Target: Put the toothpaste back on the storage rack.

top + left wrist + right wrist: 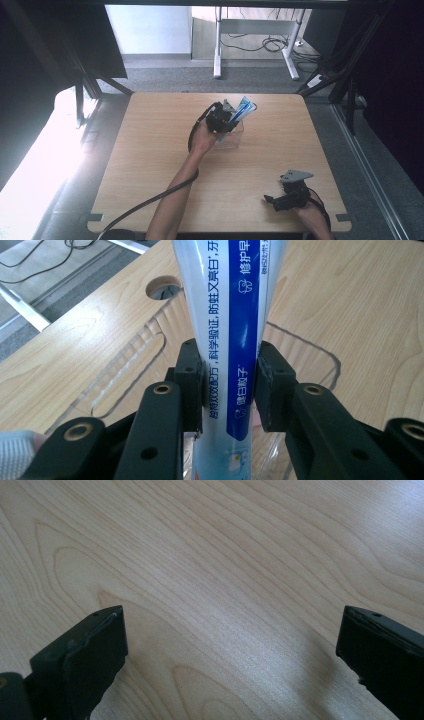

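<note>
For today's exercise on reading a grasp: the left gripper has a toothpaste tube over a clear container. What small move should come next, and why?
Probably lower the tube a little further into the clear container before releasing: the left gripper has its pads against the tube's sides, and the tube leans out above the container's rim.

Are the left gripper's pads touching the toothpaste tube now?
Touching. In the left gripper view, both pads of the left gripper sit flush against the sides of the toothpaste tube, with no gap.
</note>
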`<state>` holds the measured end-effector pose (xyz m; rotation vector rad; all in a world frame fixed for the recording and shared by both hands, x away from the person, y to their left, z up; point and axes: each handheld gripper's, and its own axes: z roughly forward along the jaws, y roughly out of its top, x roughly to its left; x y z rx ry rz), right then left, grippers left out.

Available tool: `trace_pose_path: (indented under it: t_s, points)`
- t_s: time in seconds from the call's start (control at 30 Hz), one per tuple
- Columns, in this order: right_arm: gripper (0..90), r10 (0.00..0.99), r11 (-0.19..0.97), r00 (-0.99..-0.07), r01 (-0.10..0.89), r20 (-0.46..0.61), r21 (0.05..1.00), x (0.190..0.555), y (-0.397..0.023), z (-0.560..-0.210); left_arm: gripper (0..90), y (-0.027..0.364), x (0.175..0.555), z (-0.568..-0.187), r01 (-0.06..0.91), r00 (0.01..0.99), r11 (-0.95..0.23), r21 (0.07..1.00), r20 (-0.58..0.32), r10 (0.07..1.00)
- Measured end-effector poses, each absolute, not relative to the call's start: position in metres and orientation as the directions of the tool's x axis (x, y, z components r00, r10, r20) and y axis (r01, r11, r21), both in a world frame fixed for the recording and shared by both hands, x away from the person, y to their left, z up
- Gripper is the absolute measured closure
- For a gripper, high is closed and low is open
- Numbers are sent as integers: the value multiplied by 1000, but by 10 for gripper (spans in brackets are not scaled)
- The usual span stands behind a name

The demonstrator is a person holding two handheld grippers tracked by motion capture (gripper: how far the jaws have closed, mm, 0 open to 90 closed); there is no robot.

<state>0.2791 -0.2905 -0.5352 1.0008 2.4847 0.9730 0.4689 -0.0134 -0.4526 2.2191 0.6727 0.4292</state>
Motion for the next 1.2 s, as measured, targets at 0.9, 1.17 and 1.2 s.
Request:
trace_pose_path:
  t_s: [0.9,1.17,1.2]
  points:
    - [4,694,536,-720,499,-19,682,279,-289,-536,400,-7,460,-448,344,814,-540,768,44,580]
    - [4,692,534,-721,493,-21,687,278,-288,-536,174,-4,457,-444,388,807,-500,774,-24,589]
    - [4,692,535,-721,491,-24,687,278,-289,-536,156,-4,456,-443,390,805,-496,776,-26,593]
